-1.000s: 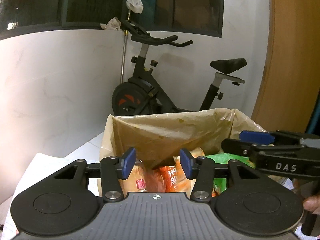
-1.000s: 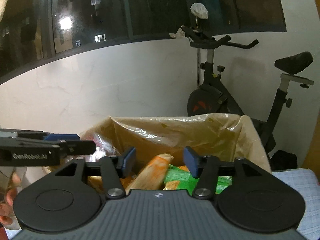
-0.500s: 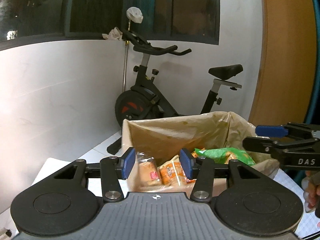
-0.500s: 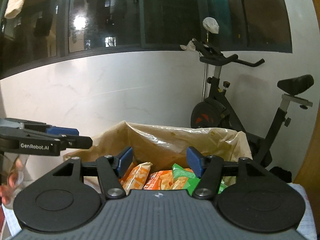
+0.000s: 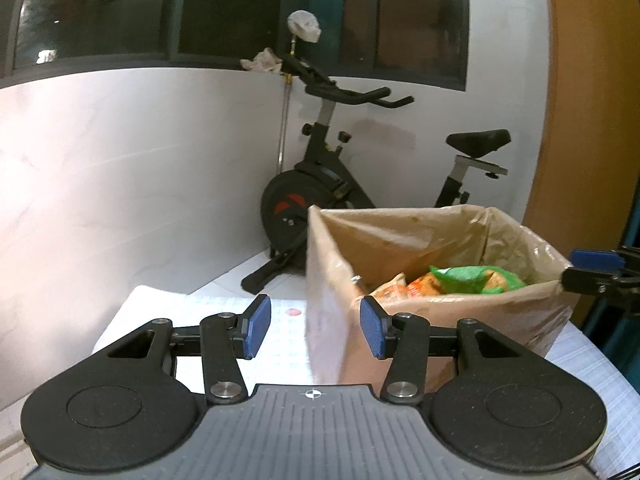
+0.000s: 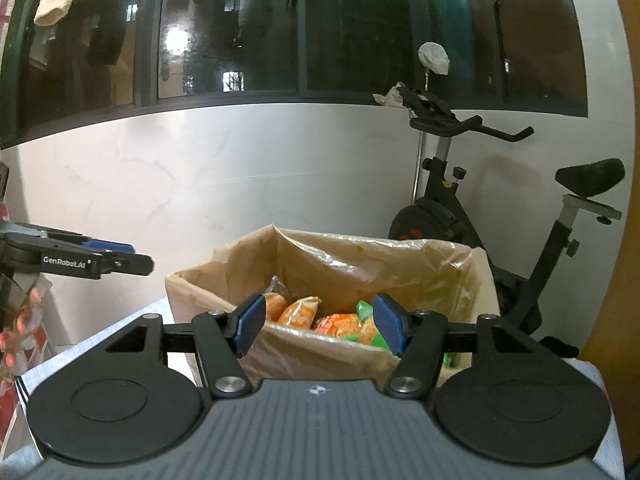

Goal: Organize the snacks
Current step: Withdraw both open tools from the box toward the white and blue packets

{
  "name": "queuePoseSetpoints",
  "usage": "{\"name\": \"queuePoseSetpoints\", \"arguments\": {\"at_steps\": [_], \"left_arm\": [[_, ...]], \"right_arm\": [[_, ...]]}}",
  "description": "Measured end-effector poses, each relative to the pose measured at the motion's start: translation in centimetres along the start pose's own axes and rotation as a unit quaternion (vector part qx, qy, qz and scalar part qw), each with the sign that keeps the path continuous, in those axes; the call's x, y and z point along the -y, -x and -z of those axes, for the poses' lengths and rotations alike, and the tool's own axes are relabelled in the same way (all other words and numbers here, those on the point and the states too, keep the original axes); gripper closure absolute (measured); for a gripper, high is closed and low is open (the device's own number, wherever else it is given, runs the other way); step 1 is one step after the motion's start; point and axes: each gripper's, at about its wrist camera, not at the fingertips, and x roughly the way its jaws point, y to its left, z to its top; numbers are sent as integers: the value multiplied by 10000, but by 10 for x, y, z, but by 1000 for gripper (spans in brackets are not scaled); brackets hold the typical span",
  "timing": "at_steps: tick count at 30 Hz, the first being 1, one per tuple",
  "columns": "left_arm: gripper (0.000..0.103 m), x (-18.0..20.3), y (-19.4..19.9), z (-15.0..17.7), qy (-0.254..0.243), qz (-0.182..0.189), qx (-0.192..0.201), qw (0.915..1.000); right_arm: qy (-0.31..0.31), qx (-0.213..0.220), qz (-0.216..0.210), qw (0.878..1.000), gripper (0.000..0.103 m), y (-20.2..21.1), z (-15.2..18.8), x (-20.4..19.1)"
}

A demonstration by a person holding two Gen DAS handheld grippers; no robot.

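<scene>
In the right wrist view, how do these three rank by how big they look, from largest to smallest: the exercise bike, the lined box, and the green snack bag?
1. Lined box and exercise bike: look alike; the box is nearer the camera, so unsure.
2. Green snack bag: plainly smallest, partly hidden.

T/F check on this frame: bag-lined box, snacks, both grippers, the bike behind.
1. The box is lined with a plastic bag. True.
2. The left gripper clamps a snack. False: its jaws are open with nothing between them.
3. A green packet lies in the box among orange packets. True.
4. The right gripper is shut. False: it stands open and empty.
5. An exercise bike stands behind the box by the wall. True.
</scene>
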Motion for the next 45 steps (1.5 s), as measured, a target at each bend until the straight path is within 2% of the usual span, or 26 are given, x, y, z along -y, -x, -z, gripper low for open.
{"name": "queuePoseSetpoints", "arguments": {"at_steps": [12, 22, 32, 38, 42, 45], "left_arm": [[51, -23, 9, 27, 252, -250, -95, 9993], [51, -29, 9, 53, 401, -317, -414, 9978], [51, -36, -3, 76, 633, -288, -736, 9949], [51, -34, -6, 86, 653, -260, -878, 9937], [51, -34, -10, 92, 671, -249, -973, 9927], [51, -34, -12, 95, 702, -240, -1020, 9920]], "right_arm": [[-433, 27, 391, 9983, 40, 22, 27, 26], [-696, -159, 728, 9948, 40, 35, 63, 46], [-1050, -735, 1096, 9857, 40, 38, 113, 71], [-1393, -1173, 917, 9790, 40, 26, 143, 65], [-1768, -1484, 773, 9699, 40, 11, 160, 58], [-1889, -1779, 879, 9617, 40, -5, 165, 55]]}}
